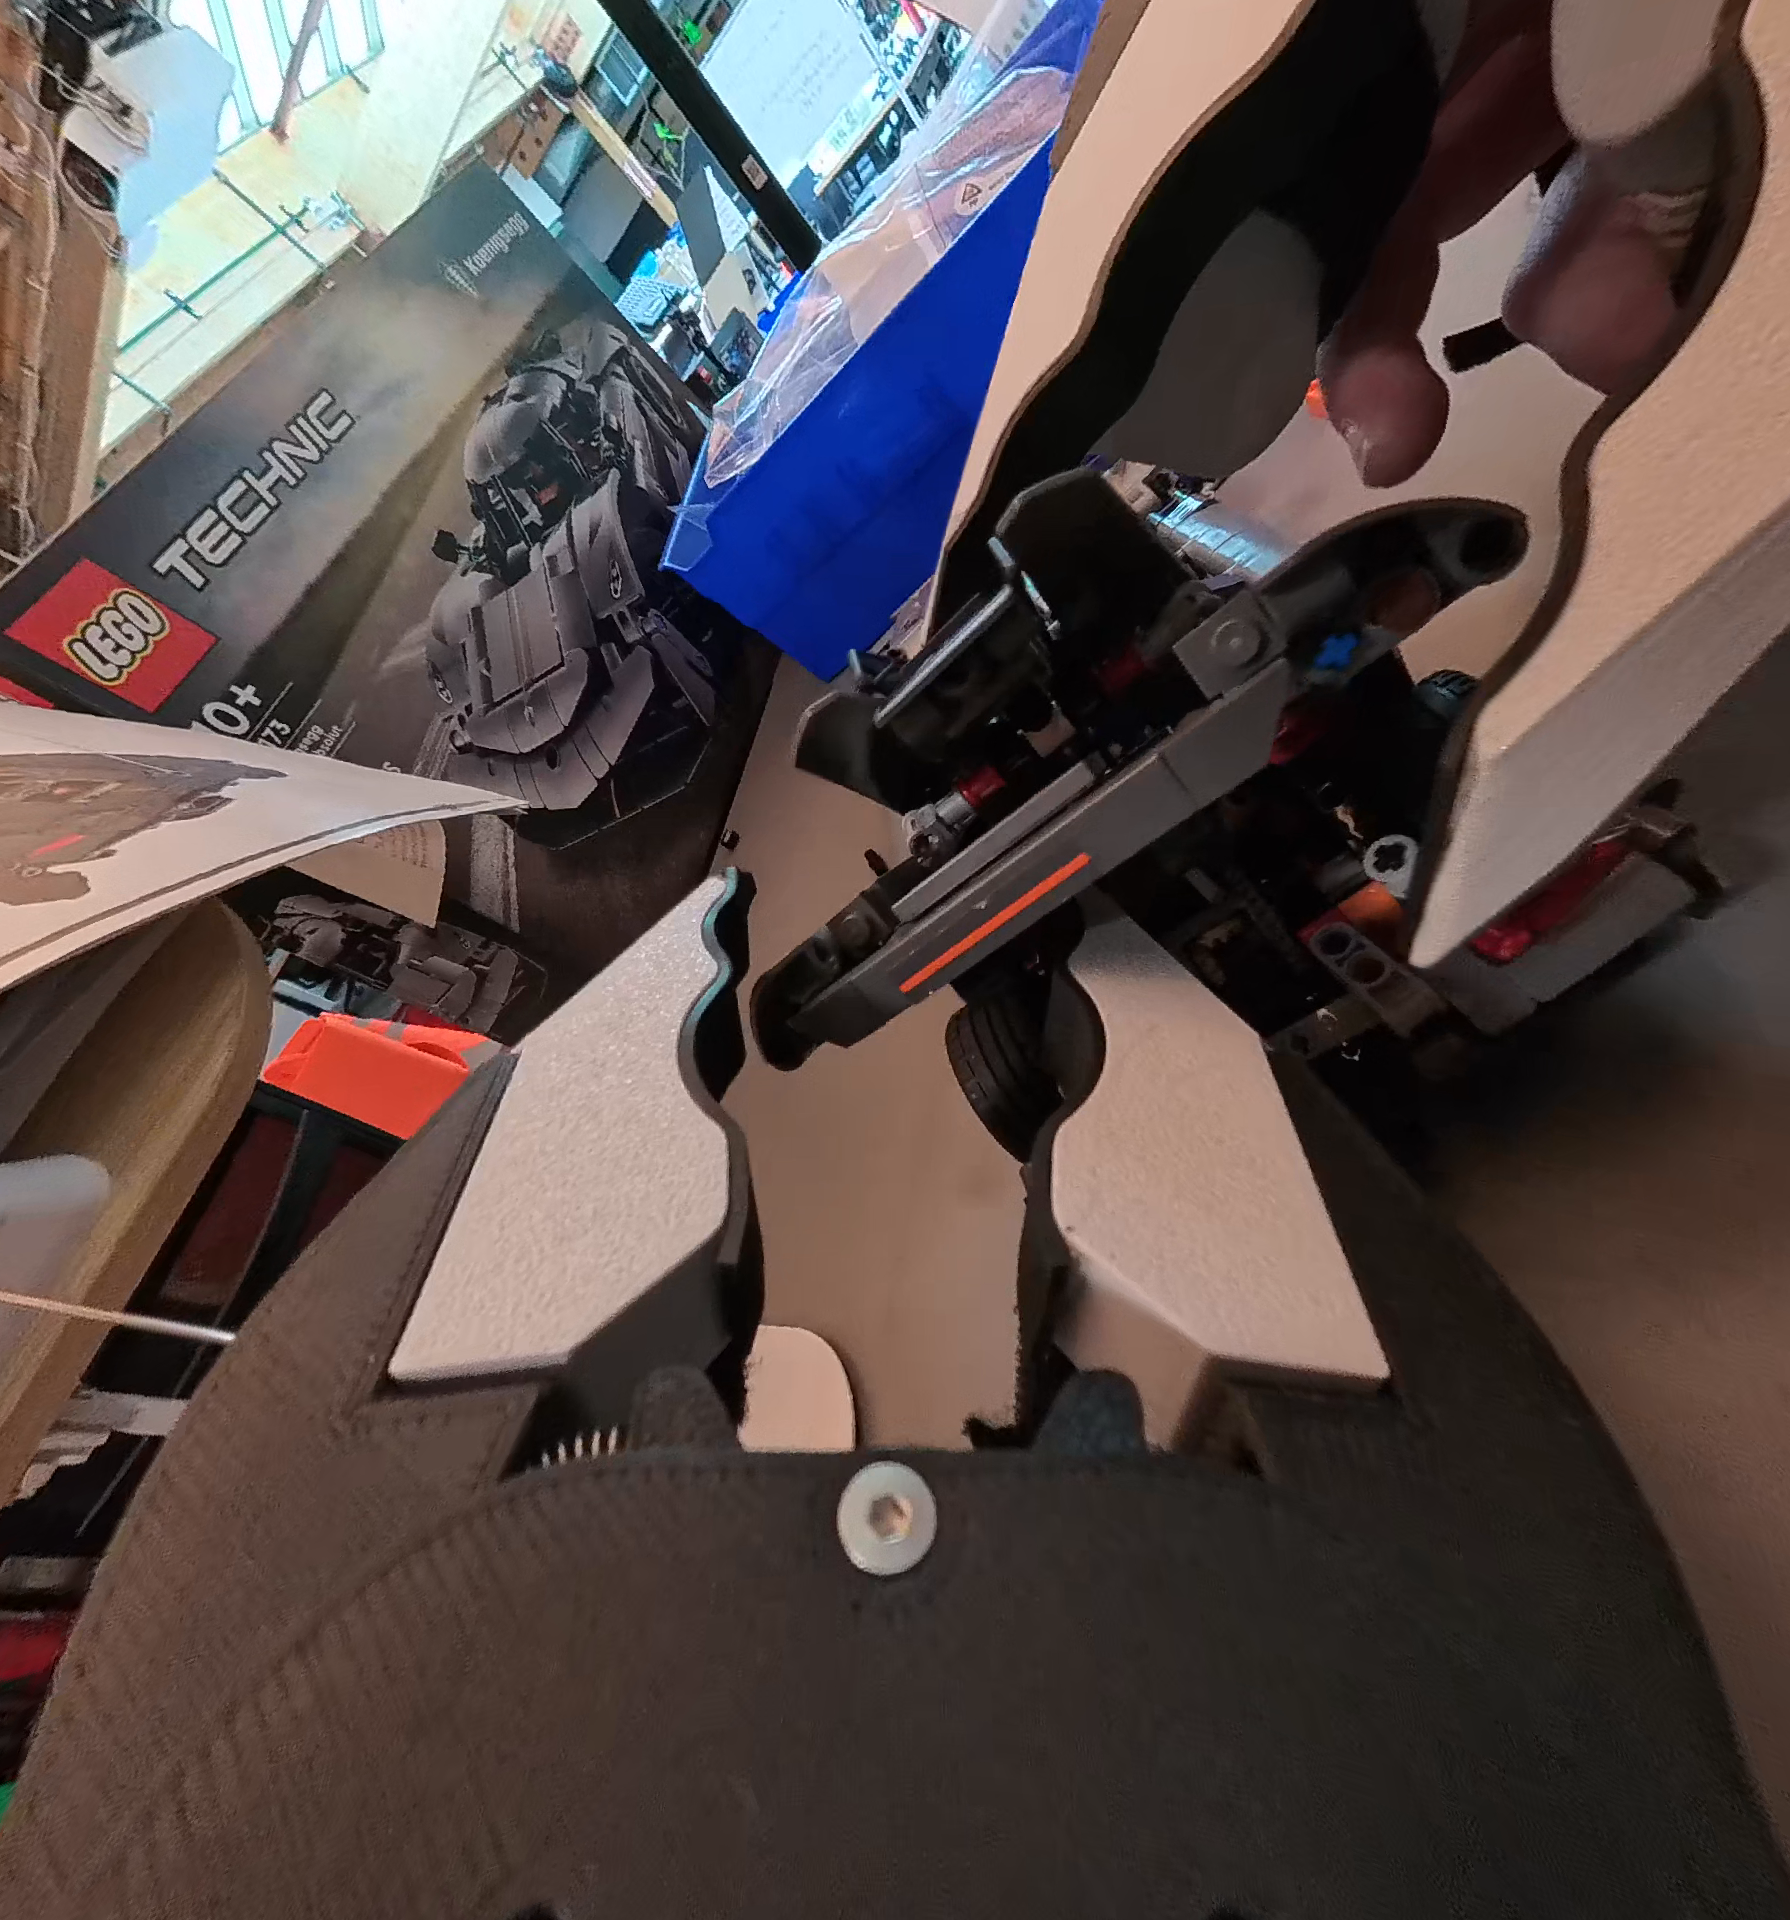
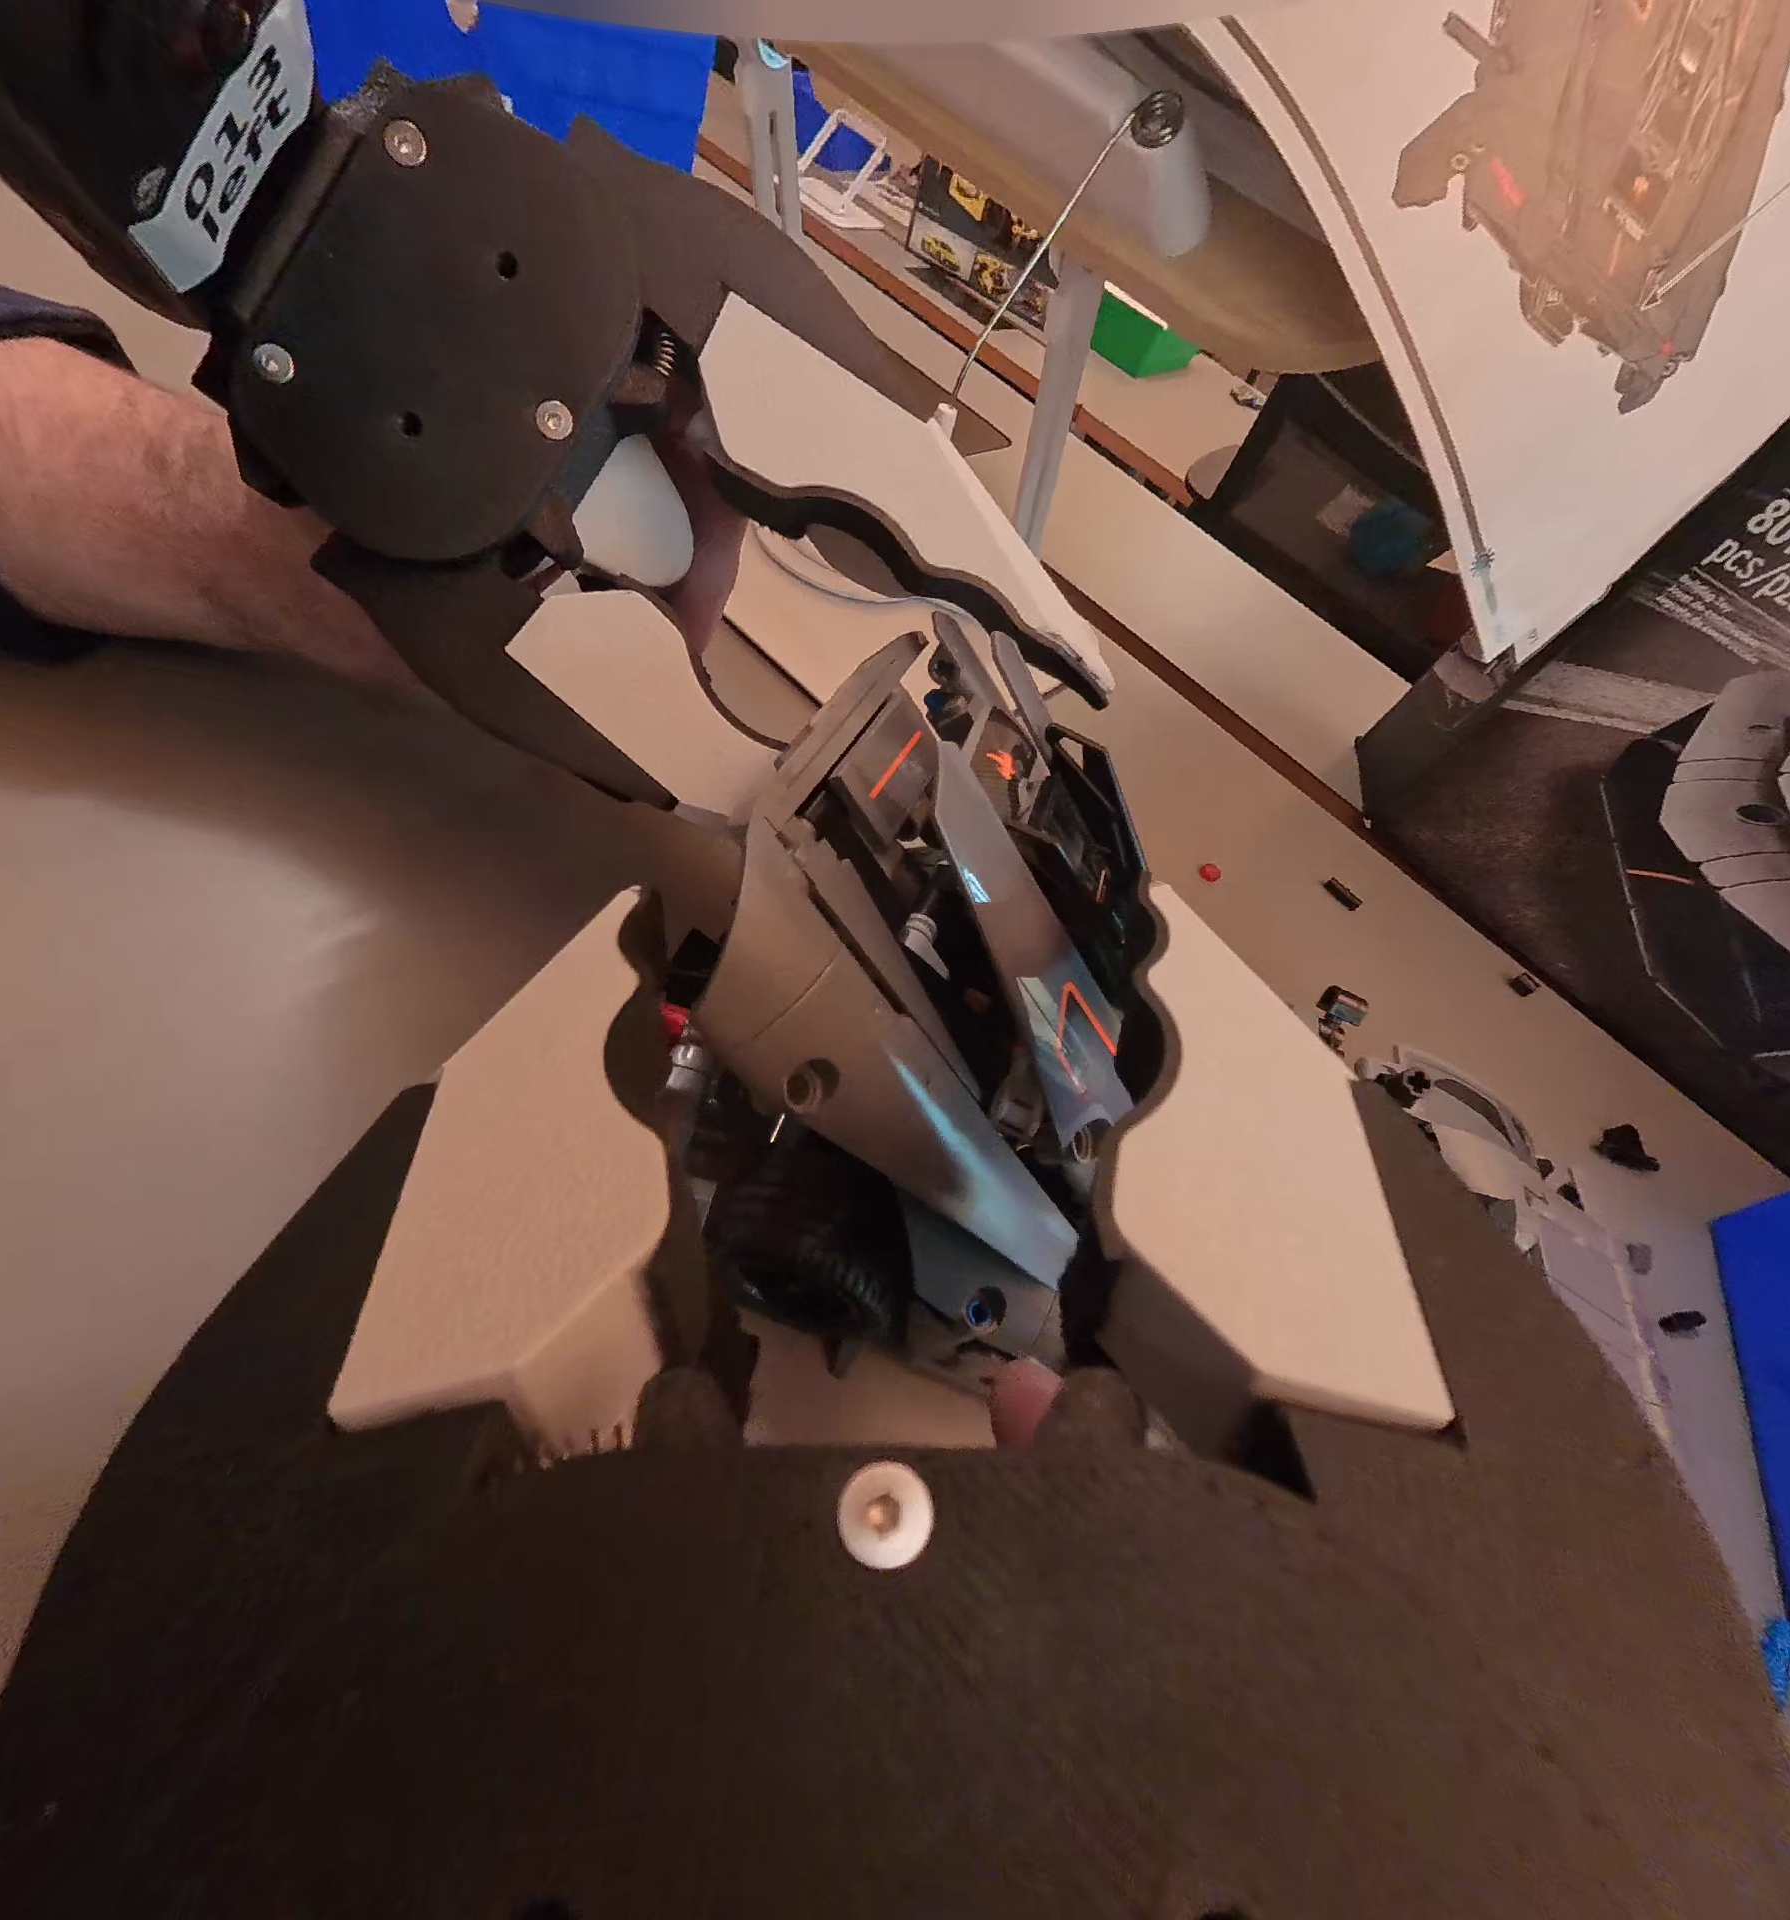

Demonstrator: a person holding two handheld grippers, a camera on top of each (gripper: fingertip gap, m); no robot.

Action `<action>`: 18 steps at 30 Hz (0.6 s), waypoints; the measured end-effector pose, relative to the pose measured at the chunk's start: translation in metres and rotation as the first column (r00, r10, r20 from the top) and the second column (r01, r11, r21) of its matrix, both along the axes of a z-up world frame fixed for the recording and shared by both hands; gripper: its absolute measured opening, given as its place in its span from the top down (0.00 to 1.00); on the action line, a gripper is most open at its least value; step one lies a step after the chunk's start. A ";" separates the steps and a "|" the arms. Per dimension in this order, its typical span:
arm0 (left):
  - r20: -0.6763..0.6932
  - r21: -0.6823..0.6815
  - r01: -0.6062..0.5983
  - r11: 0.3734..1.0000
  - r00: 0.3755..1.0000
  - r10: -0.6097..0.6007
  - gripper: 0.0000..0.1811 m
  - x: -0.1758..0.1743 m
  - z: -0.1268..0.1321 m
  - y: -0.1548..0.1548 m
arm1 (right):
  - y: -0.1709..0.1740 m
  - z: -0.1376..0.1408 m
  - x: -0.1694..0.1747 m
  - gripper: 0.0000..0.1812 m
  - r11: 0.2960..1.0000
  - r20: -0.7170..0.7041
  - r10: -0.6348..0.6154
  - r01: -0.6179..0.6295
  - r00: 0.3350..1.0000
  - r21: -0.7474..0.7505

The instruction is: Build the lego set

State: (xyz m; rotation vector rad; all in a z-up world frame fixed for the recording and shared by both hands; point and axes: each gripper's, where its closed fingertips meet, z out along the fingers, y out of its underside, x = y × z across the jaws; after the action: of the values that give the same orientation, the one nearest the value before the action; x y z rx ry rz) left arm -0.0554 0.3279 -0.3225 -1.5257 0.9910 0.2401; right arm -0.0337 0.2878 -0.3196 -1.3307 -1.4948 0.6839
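Grey lego car w/ orange stripes [image 2: 901, 997] clamped in right gripper [image 2: 896, 1023] at frame centre, left gripper [image 1: 896, 1013] spread wide around its end, blue plastic bin [image 1: 849, 416] upper centre.

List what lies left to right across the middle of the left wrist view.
Instruction booklet → set box → blue bin → grey car model → right tongs.
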 end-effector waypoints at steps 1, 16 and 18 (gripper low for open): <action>0.000 -0.001 0.007 1.000 1.000 -0.007 0.71 0.000 0.000 -0.001 | 0.000 0.000 0.000 0.53 1.000 -0.003 0.001 -0.001 1.000 0.002; 0.075 -0.027 0.022 0.999 0.997 -0.020 0.74 0.001 -0.001 -0.004 | 0.003 0.001 0.000 0.56 0.999 -0.027 -0.013 0.014 1.000 0.032; 0.101 -0.039 0.029 0.999 0.995 -0.025 0.74 0.001 -0.001 -0.004 | 0.003 0.002 0.001 0.58 0.999 -0.028 -0.014 0.016 0.999 0.038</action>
State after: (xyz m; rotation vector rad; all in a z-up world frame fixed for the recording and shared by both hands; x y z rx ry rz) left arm -0.0546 0.3238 -0.3233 -1.5443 0.9413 0.1239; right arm -0.0328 0.2909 -0.3173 -1.2973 -1.4674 0.6587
